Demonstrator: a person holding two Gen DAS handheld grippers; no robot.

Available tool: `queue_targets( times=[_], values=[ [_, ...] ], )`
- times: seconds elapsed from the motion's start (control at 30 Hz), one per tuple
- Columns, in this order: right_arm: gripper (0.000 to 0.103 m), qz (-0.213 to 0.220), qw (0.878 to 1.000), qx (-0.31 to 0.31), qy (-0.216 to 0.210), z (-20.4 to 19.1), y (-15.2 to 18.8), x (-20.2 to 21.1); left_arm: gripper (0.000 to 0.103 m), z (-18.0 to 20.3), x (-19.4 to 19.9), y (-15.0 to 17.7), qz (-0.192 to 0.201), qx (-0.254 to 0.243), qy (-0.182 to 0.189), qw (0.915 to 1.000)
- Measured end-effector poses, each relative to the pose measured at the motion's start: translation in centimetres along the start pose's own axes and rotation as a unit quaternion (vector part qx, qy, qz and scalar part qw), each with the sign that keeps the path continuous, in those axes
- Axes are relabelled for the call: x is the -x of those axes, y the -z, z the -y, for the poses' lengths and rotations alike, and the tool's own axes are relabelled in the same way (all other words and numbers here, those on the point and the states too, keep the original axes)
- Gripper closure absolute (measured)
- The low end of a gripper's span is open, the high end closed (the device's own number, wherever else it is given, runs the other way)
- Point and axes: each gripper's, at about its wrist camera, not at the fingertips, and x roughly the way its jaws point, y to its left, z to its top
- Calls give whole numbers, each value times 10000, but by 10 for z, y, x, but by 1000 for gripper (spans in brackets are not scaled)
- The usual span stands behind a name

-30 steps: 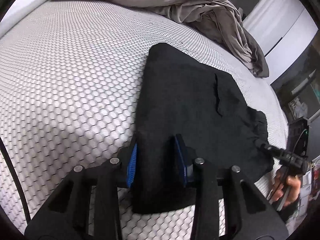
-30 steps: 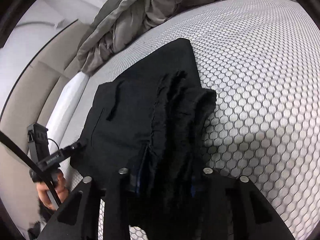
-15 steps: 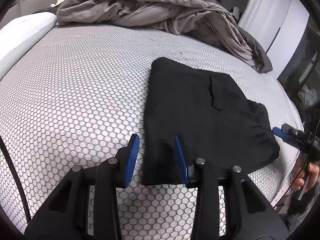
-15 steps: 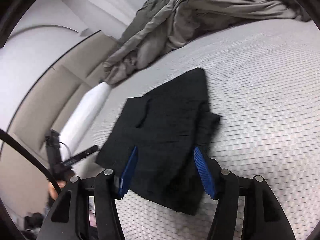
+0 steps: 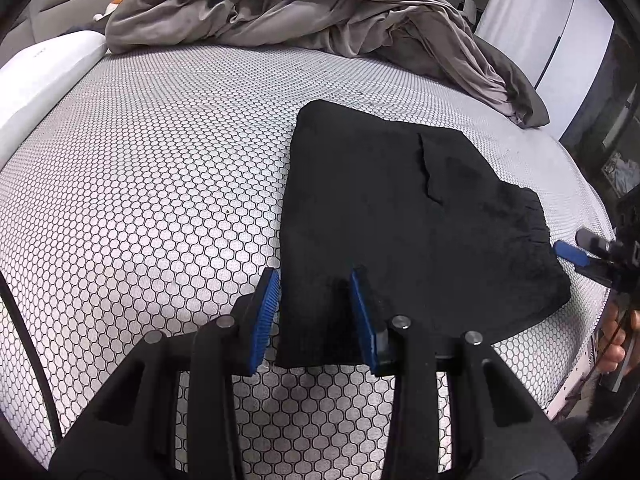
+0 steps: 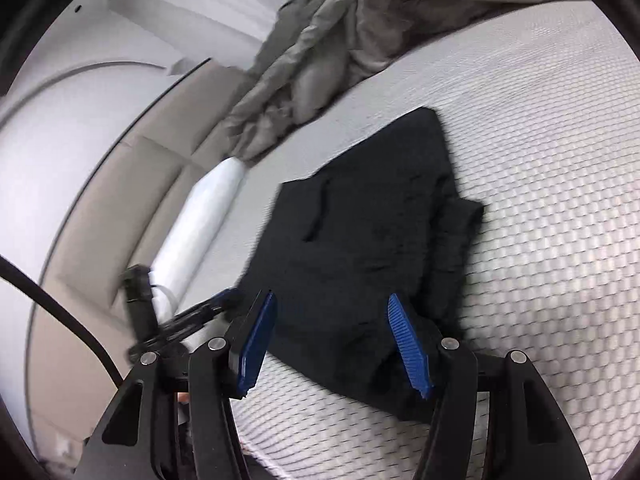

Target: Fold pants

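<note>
The black fabric pants (image 5: pixel 392 232) lie folded into a compact rectangle on the honeycomb-patterned mattress (image 5: pixel 160 200). The left claw (image 5: pixel 314 312) and right claw (image 6: pixel 332 344) hover spread, pinching nothing; the right has just been opening. The folding looks essentially done, save perhaps a stray edge.

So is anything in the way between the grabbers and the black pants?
No. The folded black pants lie flat on the bed right ahead of the open left gripper and right gripper. The grey blanket sits farther back.
</note>
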Motion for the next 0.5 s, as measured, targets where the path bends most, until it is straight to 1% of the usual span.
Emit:
queue_targets(
  times=[0.03, 0.07, 0.1, 0.2, 0.27, 0.33, 0.37, 0.4, 0.47, 0.5],
  values=[
    [43, 92, 9999, -65, 126, 3, -2, 2, 70, 0, 0, 1, 0, -4, 5, 10000],
    [43, 122, 9997, -99, 164, 5, -3, 3, 70, 0, -1, 1, -4, -8, 8, 10000],
    [43, 90, 9998, -136, 108, 7, -3, 2, 70, 1, -2, 2, -1, -12, -3, 10000],
    [43, -74, 9993, -179, -308, 6, 0, -2, 70, 3, -4, 2, -1, -36, -40, 10000],
    [43, -65, 9988, -87, -470, -2, 2, -1, 70, 4, -4, 3, 4, -55, -49, 10000],
    [43, -186, 9973, -88, -702, -6, 4, -5, 70, 5, -6, 4, 3, -77, -72, 9999],
    [43, -278, 9971, -71, -705, -7, 5, -9, 70, 5, -6, 3, -7, -70, -63, 10000],
    [43, -347, 9979, 14, -555, -9, 6, -13, 70, 6, -7, 4, -25, -78, -61, 9999],
    [43, -423, 9988, 211, -116, -11, 10, -22, 70, 6, -8, 3, -28, -98, -64, 9999],
    [59, -477, 9985, 263, 34, -10, 12, -26, 70, 6, -8, 3, -27, -101, -67, 9999]
  ],
)
